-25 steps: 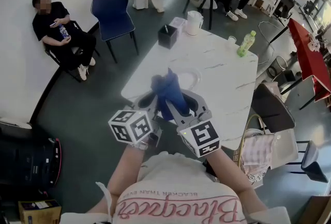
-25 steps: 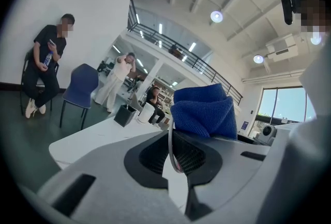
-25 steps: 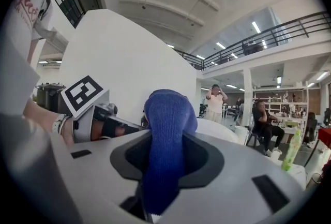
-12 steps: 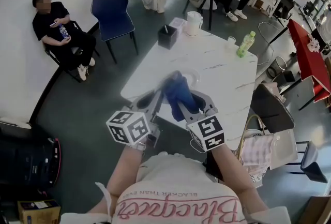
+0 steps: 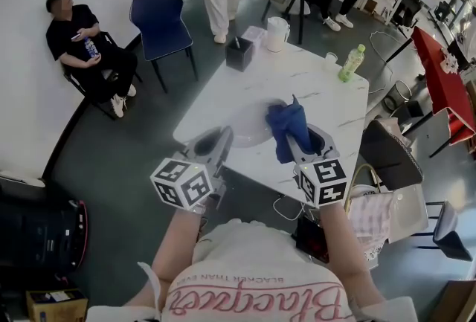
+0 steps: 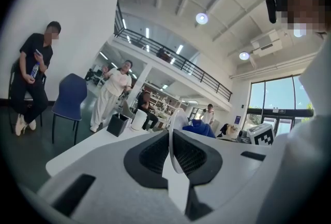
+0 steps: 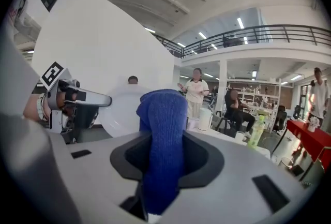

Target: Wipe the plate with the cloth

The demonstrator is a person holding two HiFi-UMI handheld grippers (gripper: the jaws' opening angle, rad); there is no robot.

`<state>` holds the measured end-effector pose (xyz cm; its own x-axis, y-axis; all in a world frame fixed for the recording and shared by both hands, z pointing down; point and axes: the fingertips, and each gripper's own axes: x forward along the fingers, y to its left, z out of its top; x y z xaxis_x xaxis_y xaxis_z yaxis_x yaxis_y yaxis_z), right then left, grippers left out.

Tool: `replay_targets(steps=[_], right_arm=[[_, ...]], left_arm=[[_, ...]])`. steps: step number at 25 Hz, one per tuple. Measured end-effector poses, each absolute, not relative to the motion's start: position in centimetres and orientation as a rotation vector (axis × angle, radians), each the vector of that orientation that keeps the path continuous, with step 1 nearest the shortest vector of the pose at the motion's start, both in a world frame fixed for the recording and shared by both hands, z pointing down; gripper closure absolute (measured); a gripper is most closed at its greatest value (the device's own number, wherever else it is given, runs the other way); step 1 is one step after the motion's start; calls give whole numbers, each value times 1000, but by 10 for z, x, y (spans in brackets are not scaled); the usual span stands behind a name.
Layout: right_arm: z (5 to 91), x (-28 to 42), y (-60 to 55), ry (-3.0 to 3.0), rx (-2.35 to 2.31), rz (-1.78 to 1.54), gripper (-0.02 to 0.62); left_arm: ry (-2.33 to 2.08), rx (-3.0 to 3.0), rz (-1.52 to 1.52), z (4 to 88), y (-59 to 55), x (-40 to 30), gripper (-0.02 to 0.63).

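Roughly centre frame in the head view: the white marbled table [image 5: 320, 101], slanting toward the upper right. Upper left of that view, a blue chair [image 5: 158, 14] stands off the table's far corner, and a seated person [image 5: 83, 42] sits against the wall beyond it. The white plate [image 5: 249, 129] is over the table's near edge, just left of centre, gripped by the rim in my left claw [image 5: 222, 139]. The left gripper view shows the plate [image 6: 176, 118] edge-on and upright, with the left claw [image 6: 171, 158] clamped on its thin rim, both pads pressing. The blue cloth [image 5: 287, 127] is just right of the plate in the head view and bunched upward. I can't tell whether it touches the plate's right rim. My right claw [image 5: 306, 143] holds it. In the right gripper view the knitted cloth [image 7: 164, 114] fills the gap and stands above the right claw [image 7: 163, 158], whose jaws are pinched on it. In that view the plate [image 7: 121, 112] faces me left of the cloth, with the left claw [image 7: 77, 99] at its far left edge. At the table's far end: a white jug [image 5: 277, 33], a black box [image 5: 239, 54], and a green bottle [image 5: 353, 62] at upper right.
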<state>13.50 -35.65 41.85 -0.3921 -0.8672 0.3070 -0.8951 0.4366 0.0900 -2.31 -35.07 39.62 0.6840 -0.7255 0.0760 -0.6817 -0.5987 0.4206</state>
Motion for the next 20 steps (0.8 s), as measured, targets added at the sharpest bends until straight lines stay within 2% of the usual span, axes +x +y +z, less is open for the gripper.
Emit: replay_targets(steps=[5, 11, 20], right_arm=[[408, 156, -352, -2403, 1560, 150, 477], [372, 169, -341, -2483, 1554, 104, 477], [318, 140, -322, -2629, 1325, -59, 478]], left_arm=[[-1152, 2645, -53, 393, -349, -26, 586], [-1260, 2918, 189, 390, -347, -16, 588], [-1355, 3361, 623, 388, -324, 17, 588]])
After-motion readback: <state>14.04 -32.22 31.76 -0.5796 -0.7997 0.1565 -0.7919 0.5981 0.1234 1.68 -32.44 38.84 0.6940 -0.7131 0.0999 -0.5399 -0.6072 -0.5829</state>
